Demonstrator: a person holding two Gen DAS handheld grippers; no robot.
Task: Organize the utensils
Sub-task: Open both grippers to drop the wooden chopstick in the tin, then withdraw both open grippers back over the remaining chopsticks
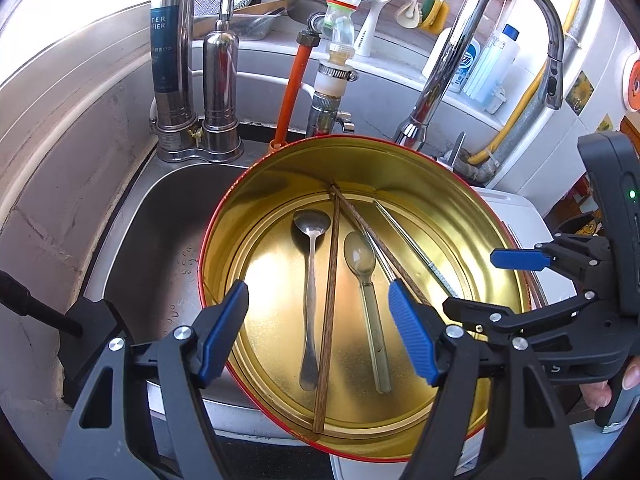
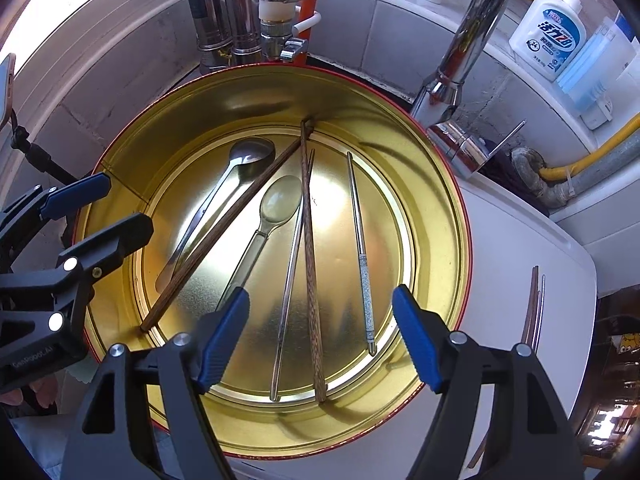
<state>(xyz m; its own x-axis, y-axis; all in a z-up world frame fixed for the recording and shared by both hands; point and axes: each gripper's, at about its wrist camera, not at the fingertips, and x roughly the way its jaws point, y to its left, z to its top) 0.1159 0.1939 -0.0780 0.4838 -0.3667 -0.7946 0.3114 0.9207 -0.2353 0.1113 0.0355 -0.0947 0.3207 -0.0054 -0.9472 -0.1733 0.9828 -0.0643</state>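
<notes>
A: Both our grippers hang over the gold tin (image 2: 120, 152), which sits partly over the sink (image 1: 152, 216) and partly on the white board (image 2: 520, 264). The left gripper (image 1: 318, 328) has its jaws wide with nothing between them, and the right gripper (image 2: 320, 336) is just as wide and just as empty.

B: Agreed. Lying flat on the tin's floor we have the metal spoon (image 2: 224, 196), the clear plastic spoon (image 2: 276, 208), two wooden chopsticks (image 2: 310, 264) crossing near the far wall, and two metal chopsticks (image 2: 362, 256). A few more sticks (image 2: 534, 304) lie on the board outside the tin.

A: We judge everything light and stiff, but the steel pieces look slick, and all of it lies low against smooth metal, so the pads have little to bite on.

B: Then we take each piece across its handle, mid-length, pads straddling it. The patterned grip on the right metal chopstick should slip least. The plastic spoon may flex, so we'd pinch its thicker handle, not the bowl.

A: And where the sticks cross, we'd take the top one first.
</notes>
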